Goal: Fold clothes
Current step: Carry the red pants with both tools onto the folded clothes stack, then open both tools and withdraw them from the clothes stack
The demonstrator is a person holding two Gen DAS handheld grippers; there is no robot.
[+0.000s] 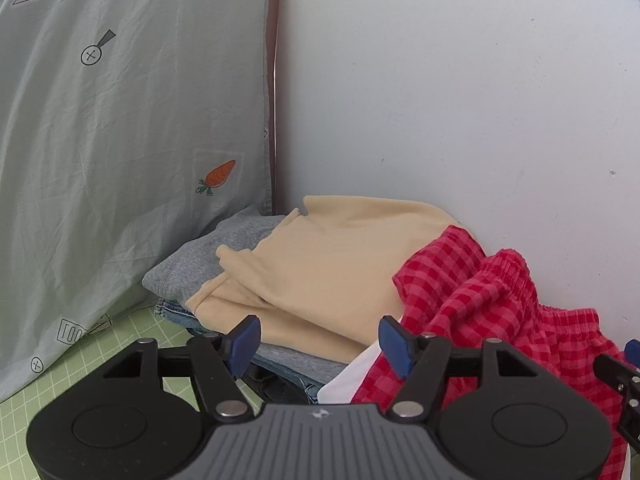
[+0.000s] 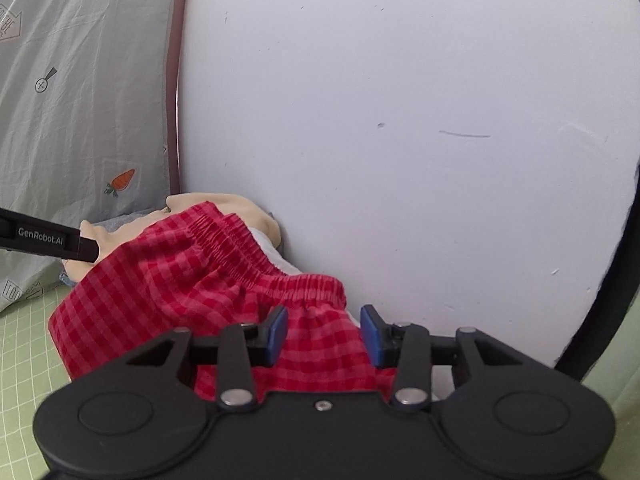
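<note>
Red gingham shorts (image 1: 492,312) with an elastic waistband lie crumpled on the right side of a pile of folded clothes; they also show in the right wrist view (image 2: 180,284). The pile holds a beige garment (image 1: 320,276), a grey one (image 1: 208,256), a white one (image 1: 348,380) and denim (image 1: 176,312). My left gripper (image 1: 320,344) is open and empty, just in front of the pile. My right gripper (image 2: 324,336) is open, its pads either side of the shorts' fabric, not closed on it. Its fingertip (image 1: 632,348) shows at the right edge of the left wrist view.
A pale green cutting mat (image 1: 60,376) covers the surface. A grey printed sheet (image 1: 120,140) hangs at the left. A white wall (image 1: 460,100) stands right behind the pile. The left gripper's finger (image 2: 48,240) crosses the right wrist view's left edge.
</note>
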